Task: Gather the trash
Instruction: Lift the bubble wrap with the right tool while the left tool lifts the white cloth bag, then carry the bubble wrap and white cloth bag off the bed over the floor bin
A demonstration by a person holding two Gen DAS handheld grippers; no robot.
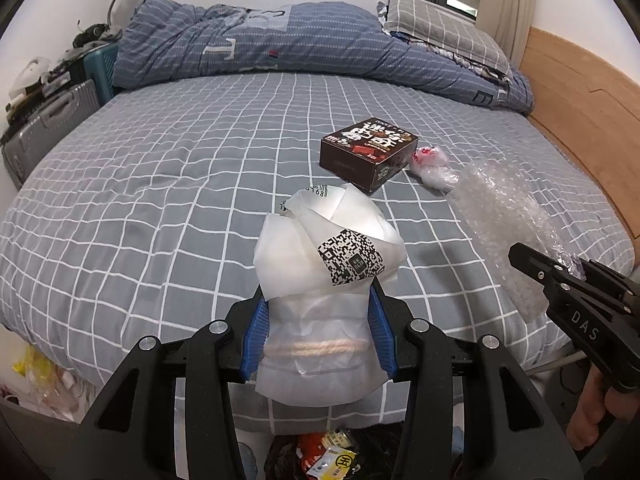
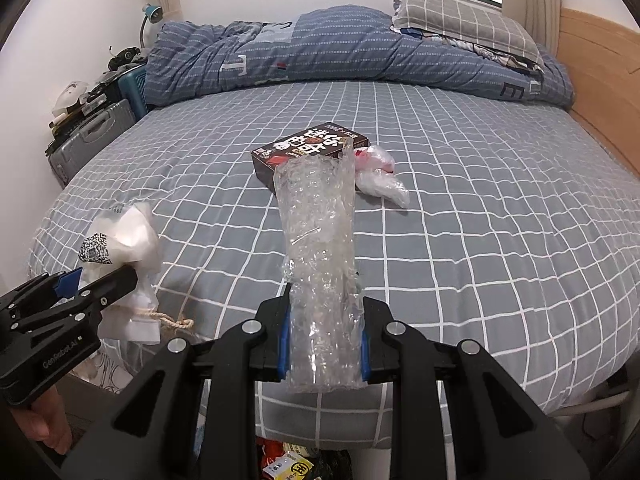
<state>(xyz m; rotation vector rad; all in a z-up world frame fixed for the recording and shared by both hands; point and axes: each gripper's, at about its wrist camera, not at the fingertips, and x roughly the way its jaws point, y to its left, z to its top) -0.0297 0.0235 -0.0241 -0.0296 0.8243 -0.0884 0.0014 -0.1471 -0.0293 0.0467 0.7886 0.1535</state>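
Nearest, below the bed's edge, a dark bag point(image 1: 320, 456) of wrappers shows between the gripper arms, cut off by the frame; what it holds is hard to read beyond red and yellow packets.

The left gripper point(image 1: 320, 320) is clamped on a white paper bag point(image 1: 328, 264), blue pads pressing its sides. The bag's long axis runs away from the camera, its crumpled top with a QR label pointing toward the far bedding. A twine handle shows faintly through the paper and, in the right wrist view, hangs loose beneath it.

The right gripper point(image 2: 322, 336) grips a roll of bubble wrap point(image 2: 320, 232) at its lower end. The roll stands lengthwise along the fingers, its open end pointing out over the bed point(image 2: 480, 240) and hiding part of the box point(image 2: 288, 156) behind it.

Both are held above the near edge of the checked sheet. Farther out, the dark box lies flat mid-bed, with a crumpled clear wrapper point(image 1: 432, 168), possibly a snack packet, just beside it. Beyond lie a blue quilt point(image 1: 280, 48) and a pillow point(image 1: 440, 28).
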